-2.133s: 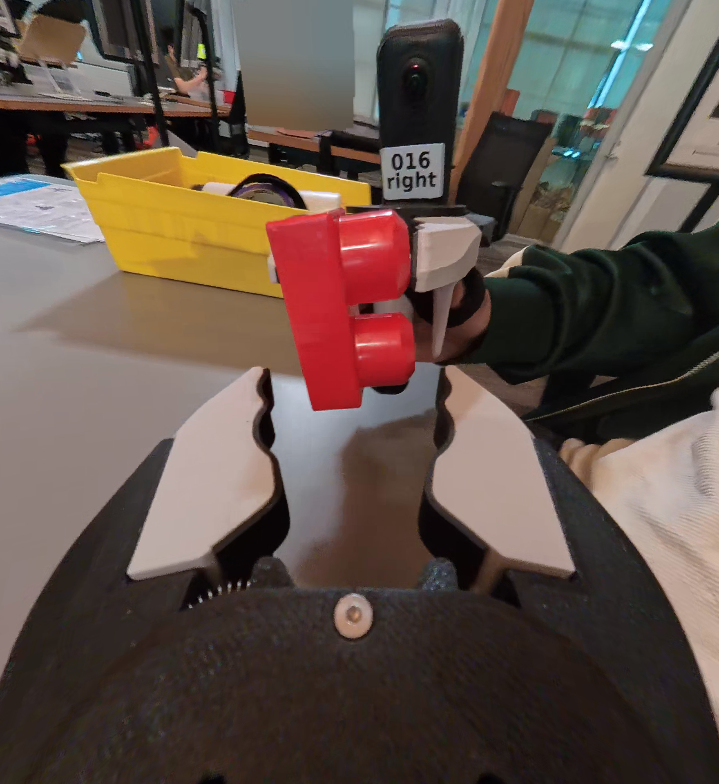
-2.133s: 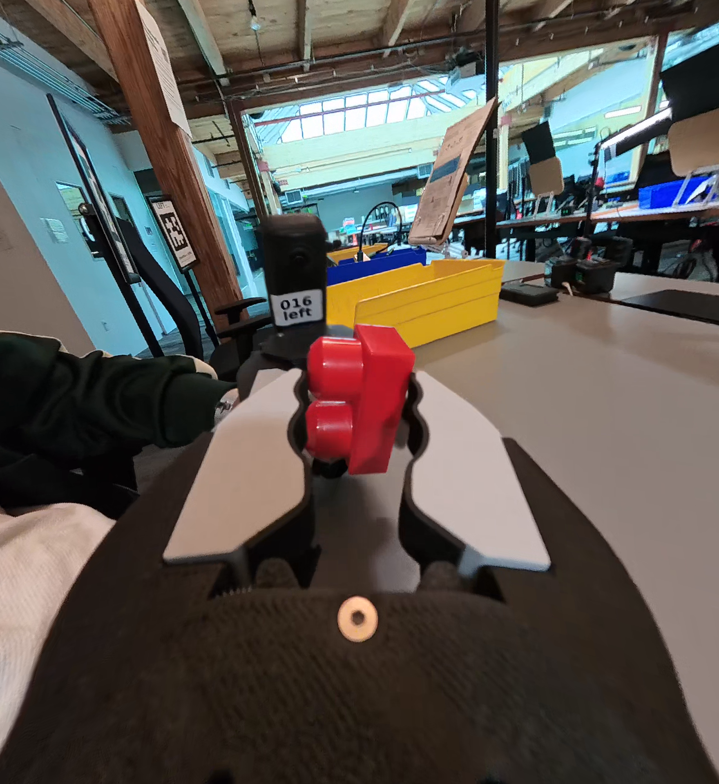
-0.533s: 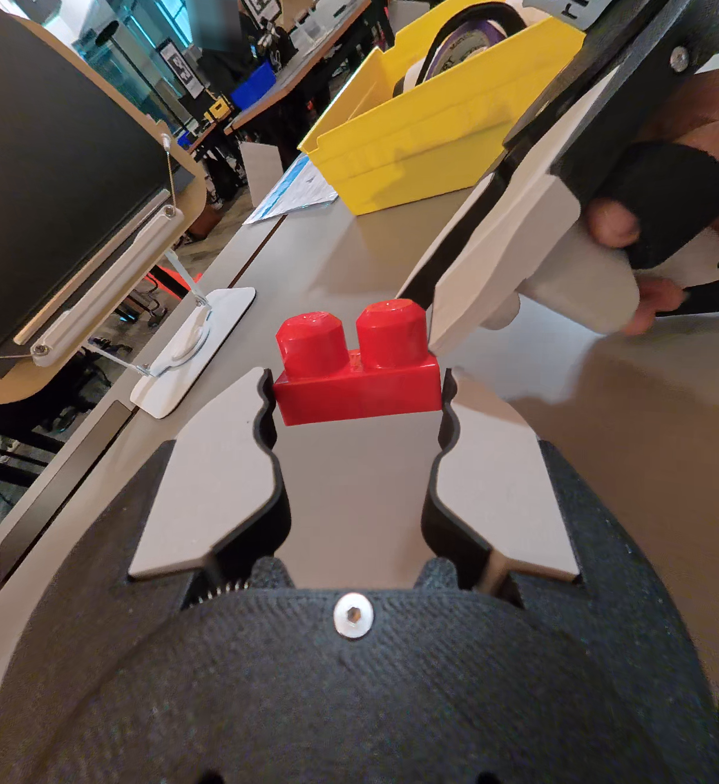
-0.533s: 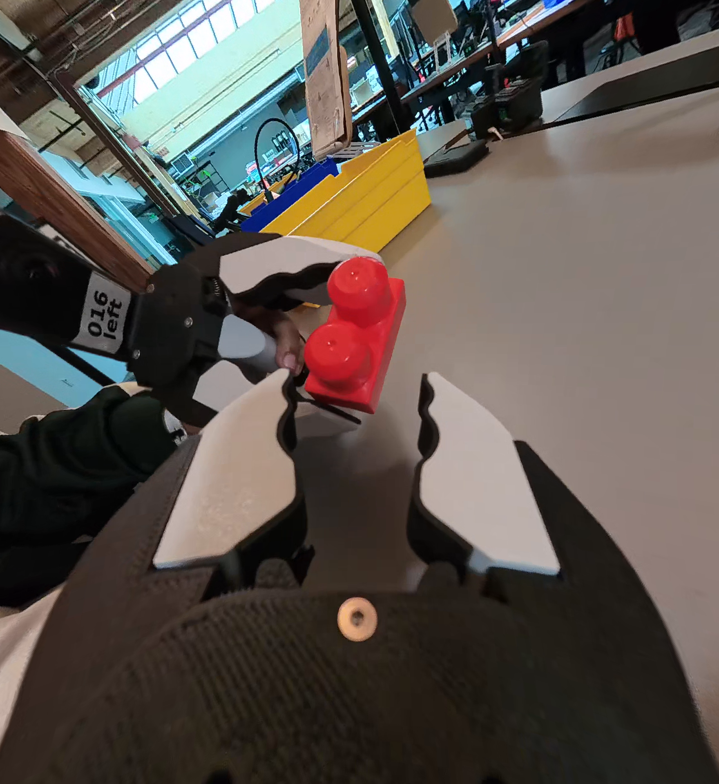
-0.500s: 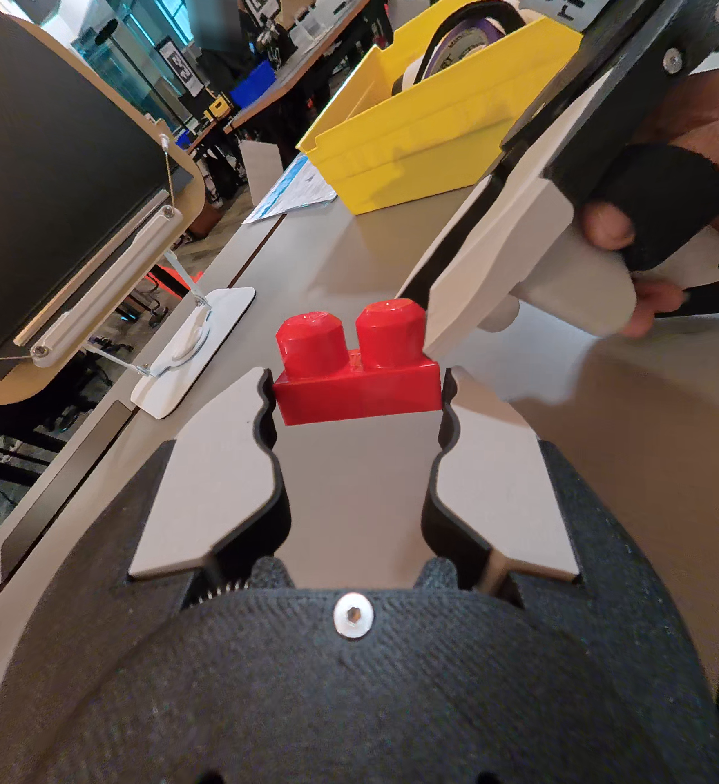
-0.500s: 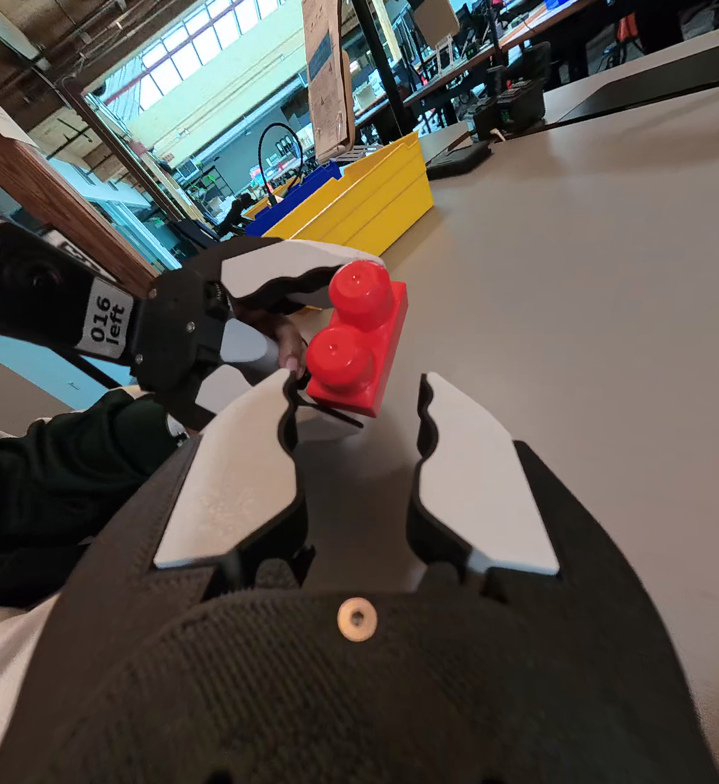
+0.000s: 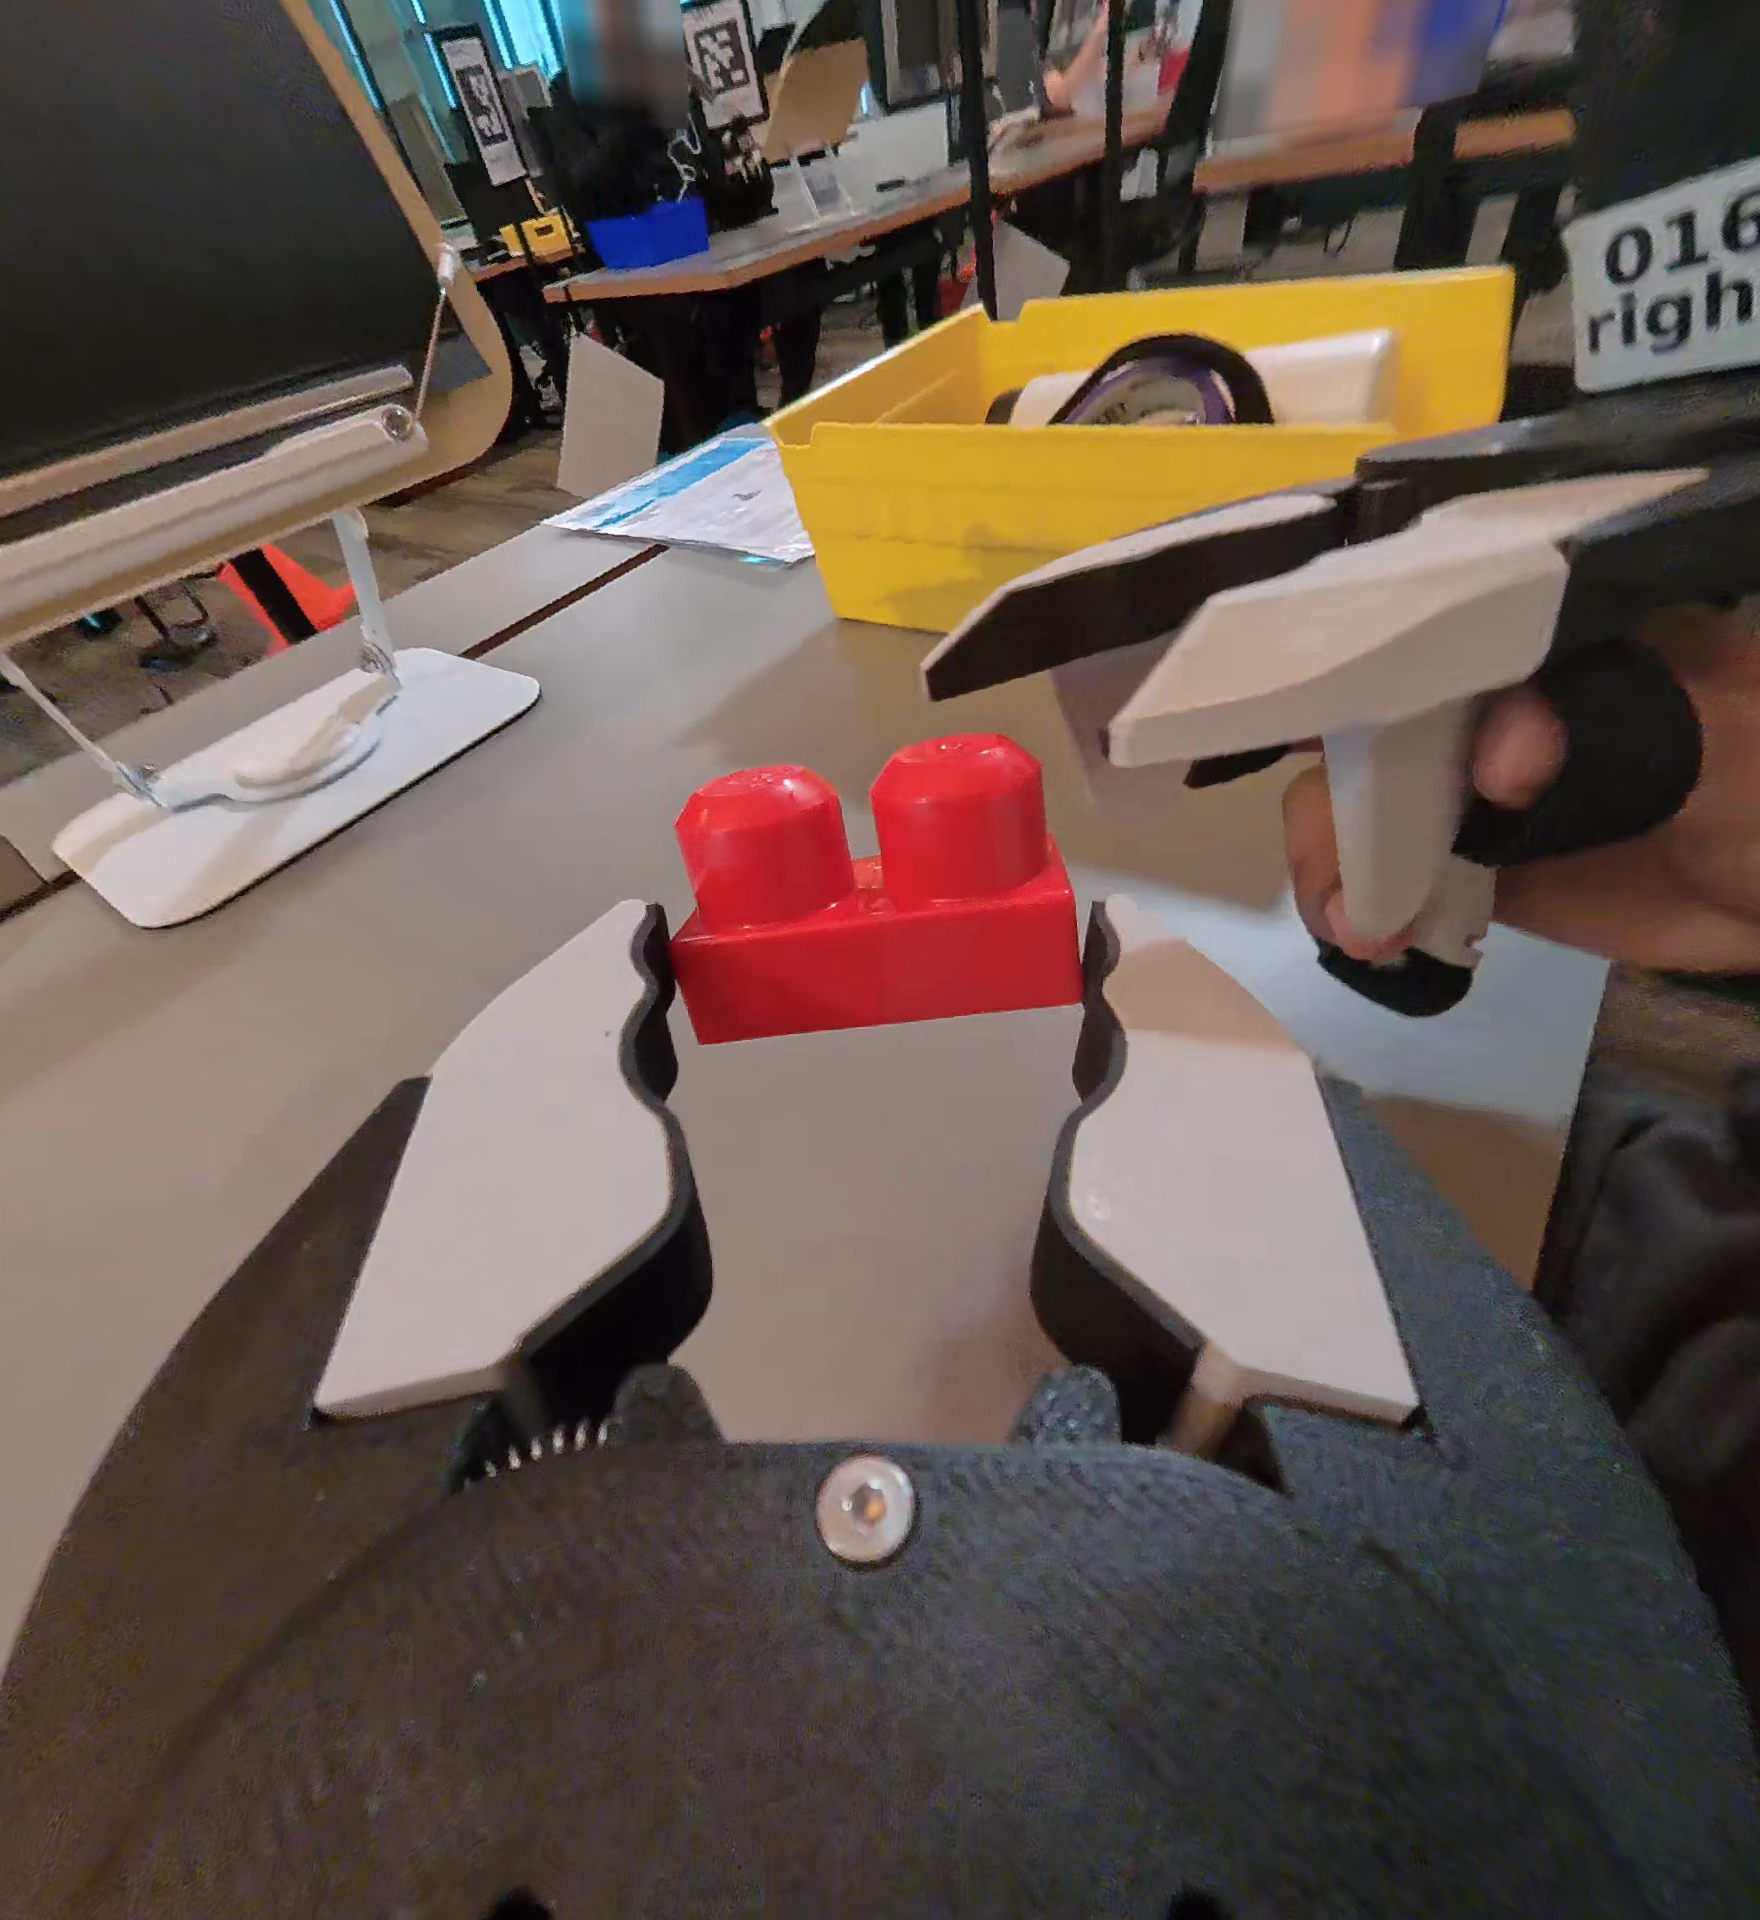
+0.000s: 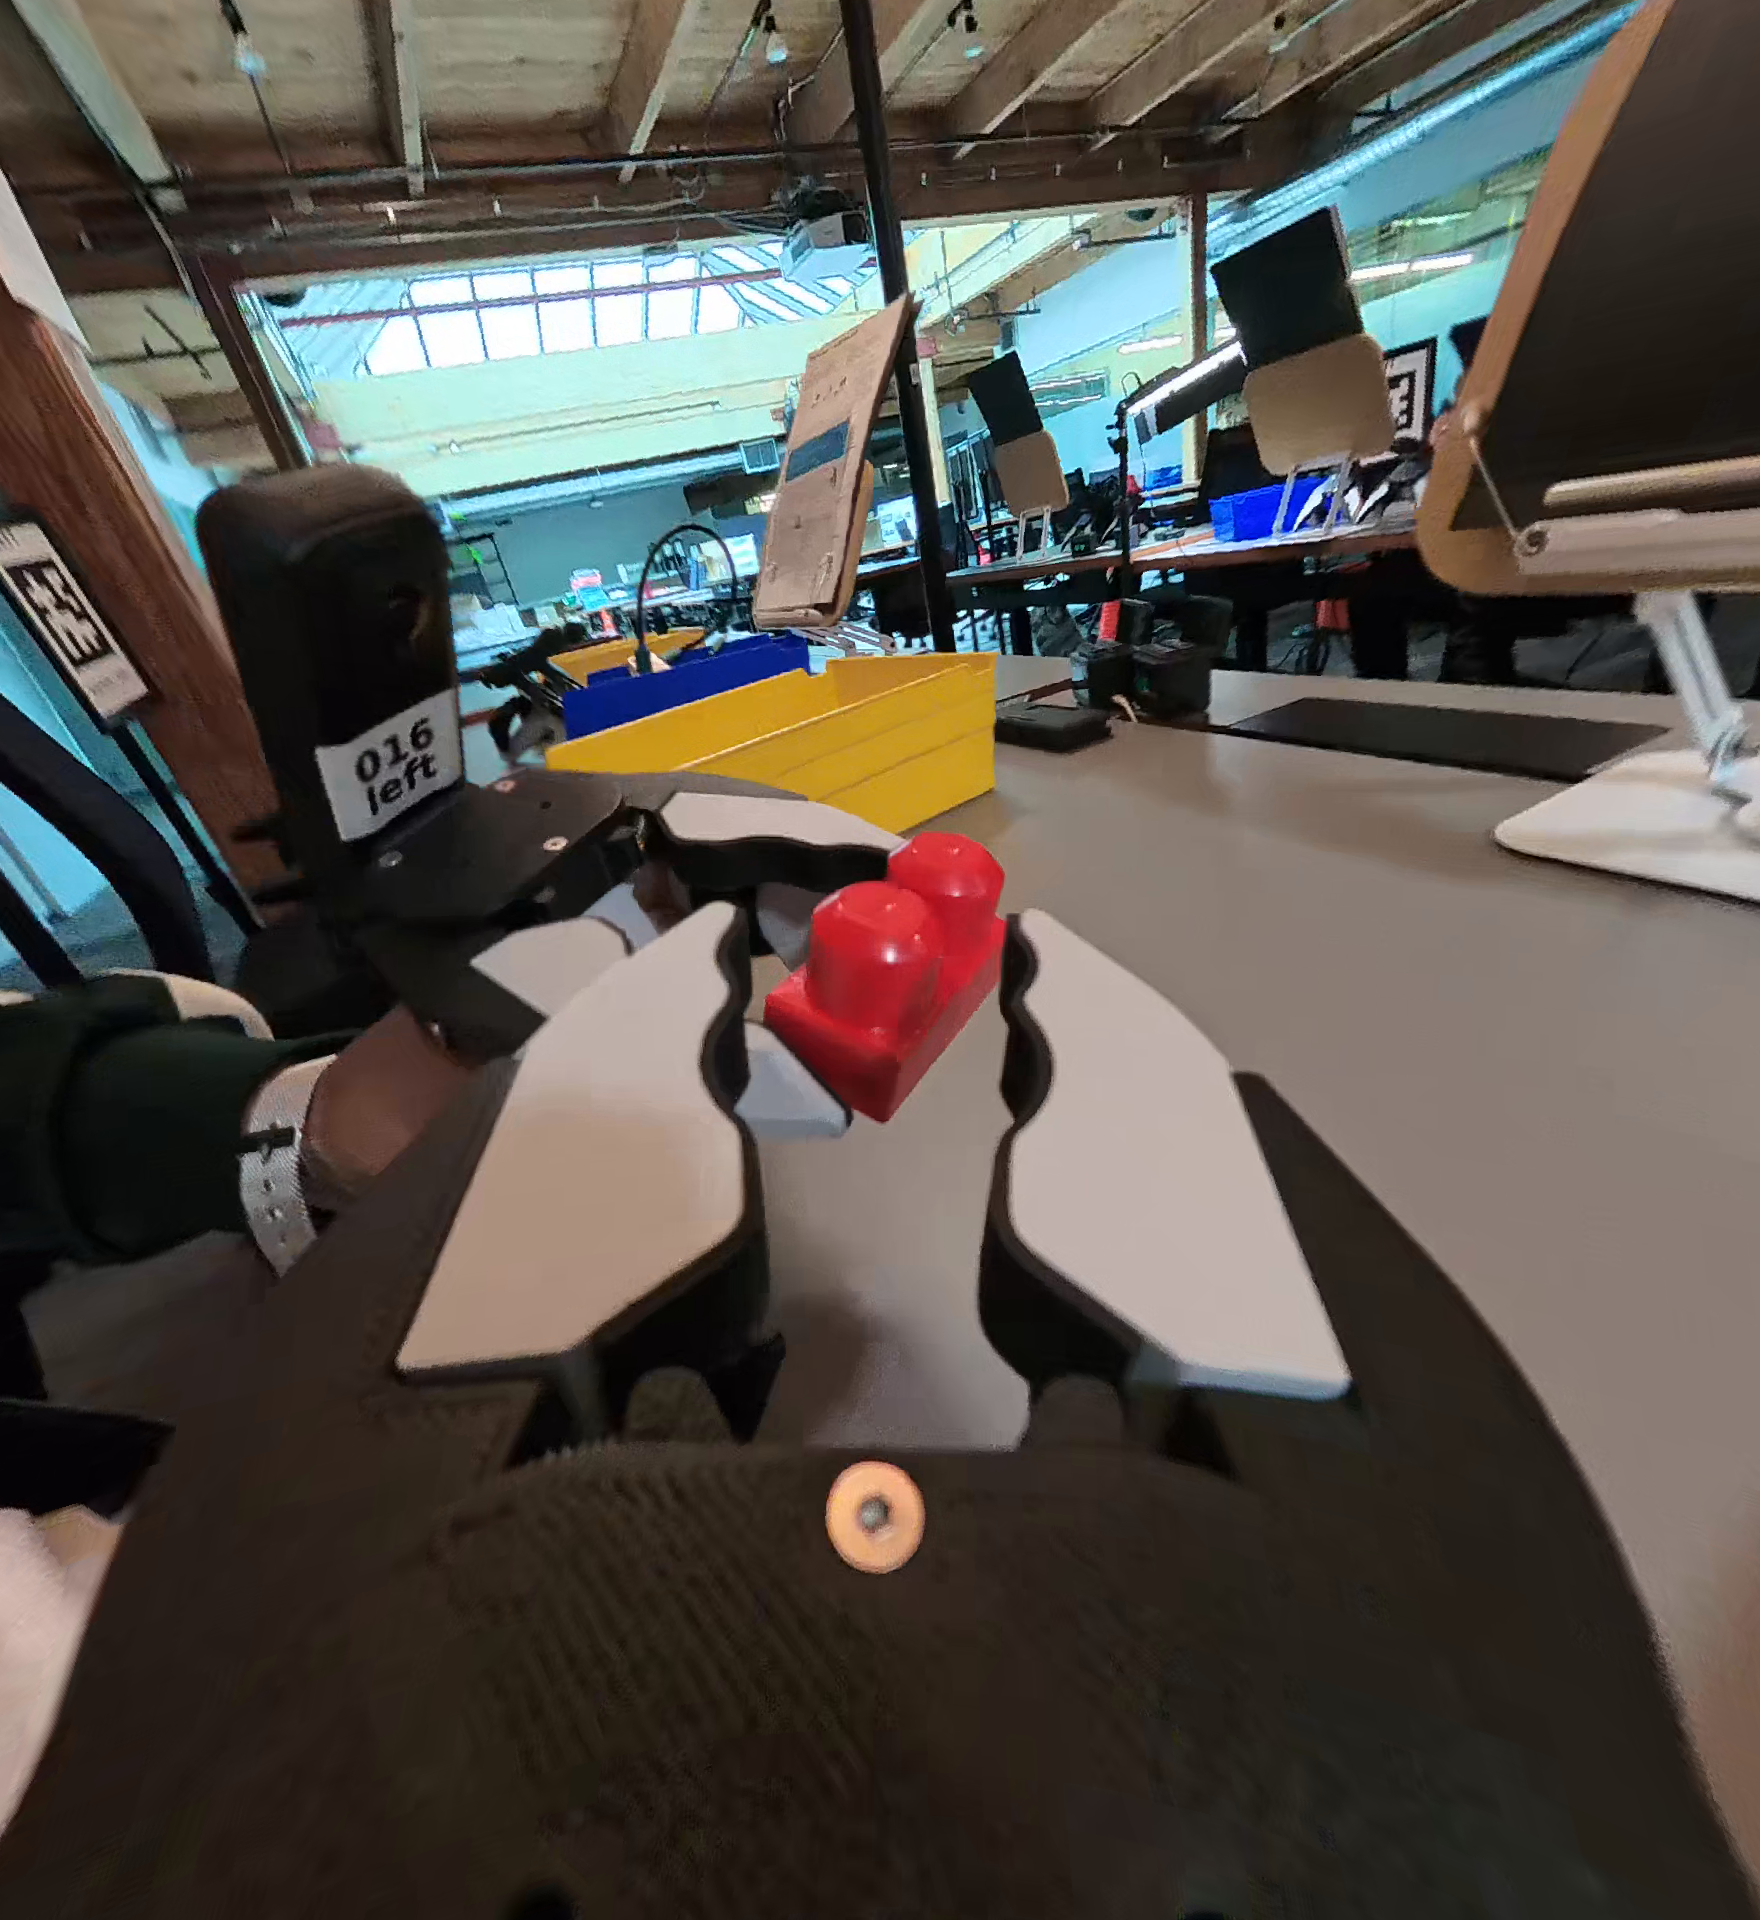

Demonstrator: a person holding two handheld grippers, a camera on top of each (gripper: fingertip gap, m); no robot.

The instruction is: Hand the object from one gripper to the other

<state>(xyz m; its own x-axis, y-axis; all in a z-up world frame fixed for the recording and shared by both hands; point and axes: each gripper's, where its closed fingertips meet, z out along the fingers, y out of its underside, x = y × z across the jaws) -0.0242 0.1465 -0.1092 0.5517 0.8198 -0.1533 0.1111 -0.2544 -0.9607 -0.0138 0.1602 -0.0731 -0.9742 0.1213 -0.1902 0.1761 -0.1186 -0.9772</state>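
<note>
The glossy red plastic two-stud building block [image 7: 876, 935] sits clamped between the tips of my left gripper [image 7: 876, 966], held in the air above the grey desk [image 7: 232, 1039], its long axis running straight across from one white fingertip to the other and its two round studs pointing up; my right gripper [image 8: 881, 997] has its fingers spread apart and holds nothing, with the block just ahead of its tips and a little to the left. Judging from the left wrist view, that right gripper stands off to the block's right and slightly farther away, apart from it, so the handover looks complete and the left is the one carrying.
</note>
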